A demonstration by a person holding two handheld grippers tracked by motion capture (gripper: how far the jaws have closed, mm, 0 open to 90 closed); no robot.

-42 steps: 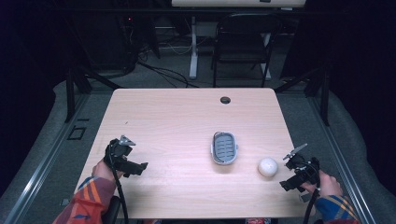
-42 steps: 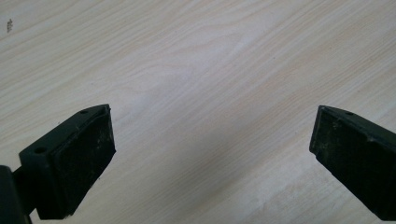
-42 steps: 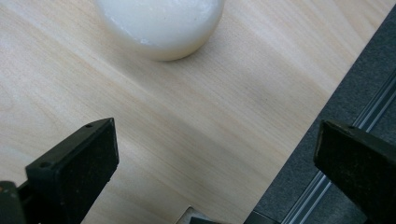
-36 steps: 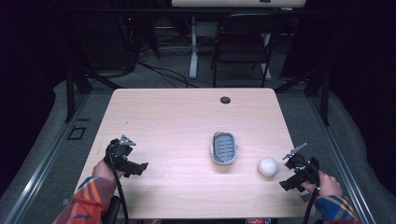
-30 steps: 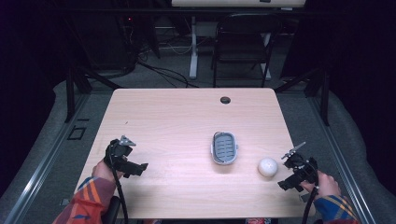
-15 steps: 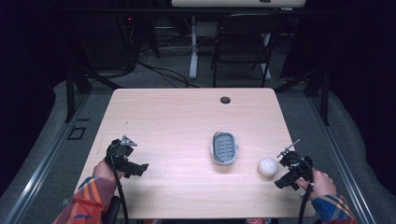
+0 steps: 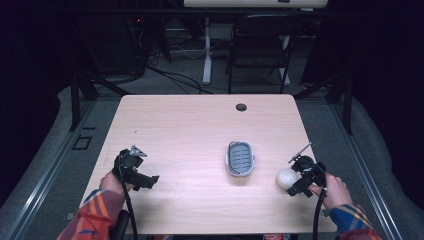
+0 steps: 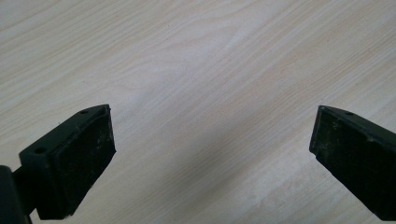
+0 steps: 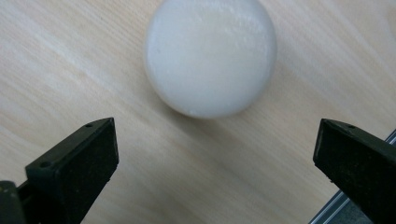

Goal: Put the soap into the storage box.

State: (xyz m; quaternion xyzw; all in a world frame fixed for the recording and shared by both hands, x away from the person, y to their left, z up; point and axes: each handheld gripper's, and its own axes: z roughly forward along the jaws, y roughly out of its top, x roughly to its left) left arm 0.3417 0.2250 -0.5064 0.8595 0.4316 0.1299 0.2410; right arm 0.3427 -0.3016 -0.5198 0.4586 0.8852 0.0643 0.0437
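Observation:
A white round soap-like ball (image 7: 287, 177) (image 9: 210, 56) lies on the wooden table (image 7: 200, 130) near its right edge. My right gripper (image 7: 298, 176) (image 9: 215, 154) is open just to the right of the ball, jaws wide, with the ball ahead of the fingertips and not between them. A grey oval dish with a ribbed insert (image 7: 240, 158) sits in the middle of the table, left of the ball. My left gripper (image 7: 141, 172) (image 8: 210, 154) rests open at the table's front left over bare wood, holding nothing.
A small round dark cable hole (image 7: 241, 107) is at the table's far edge. The table's metal edge (image 9: 336, 205) lies close to my right gripper. A black chair (image 7: 260, 45) and cables stand on the floor beyond the table.
My right gripper has moved left and slightly forward, up to the white ball. The left gripper, the dish and the ball have stayed put.

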